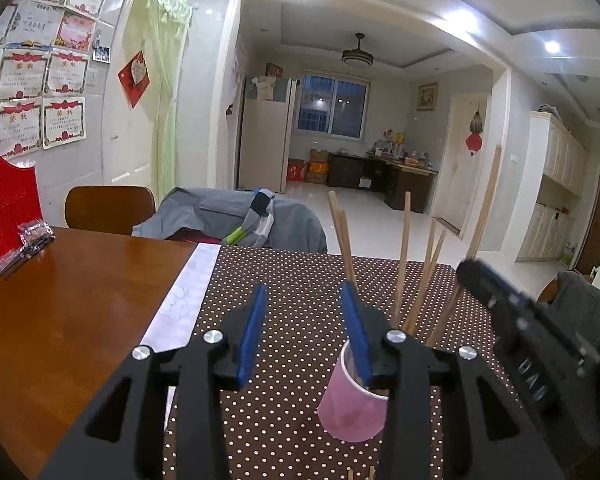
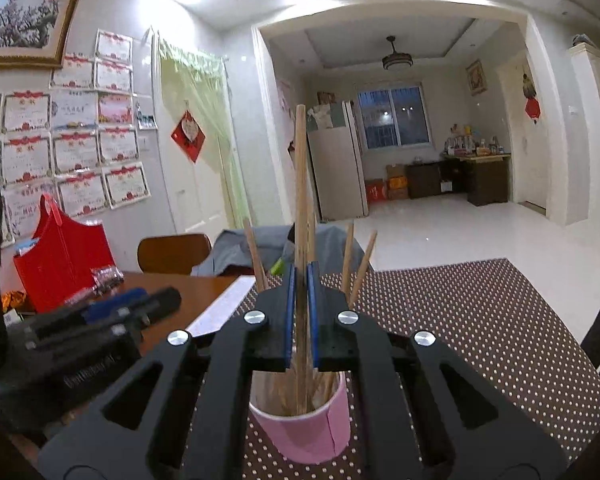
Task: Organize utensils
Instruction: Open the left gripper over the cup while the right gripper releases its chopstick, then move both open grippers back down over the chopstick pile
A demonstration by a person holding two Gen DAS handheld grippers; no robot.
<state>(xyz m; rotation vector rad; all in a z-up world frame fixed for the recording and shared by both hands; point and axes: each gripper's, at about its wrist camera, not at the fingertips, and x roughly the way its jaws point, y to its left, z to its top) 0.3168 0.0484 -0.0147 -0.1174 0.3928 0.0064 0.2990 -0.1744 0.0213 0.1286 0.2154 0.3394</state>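
A pink paper cup (image 1: 352,404) stands on the brown dotted cloth (image 1: 292,272) with several wooden chopsticks (image 1: 402,256) leaning in it. My left gripper (image 1: 305,292) is open; its right finger hangs over the cup's near rim and its left finger is well clear. In the right wrist view my right gripper (image 2: 301,276) is shut on one upright chopstick (image 2: 300,200), whose lower end reaches down into the pink cup (image 2: 304,428). The right gripper (image 1: 520,320) also shows blurred at the right of the left wrist view, and the left gripper (image 2: 100,320) at the left of the right wrist view.
The cloth covers the right part of a wooden table (image 1: 80,300). A red paper bag (image 1: 4,208) and small packets (image 1: 36,236) sit at the far left. A chair (image 1: 108,208) and a grey jacket (image 1: 220,216) stand behind the table.
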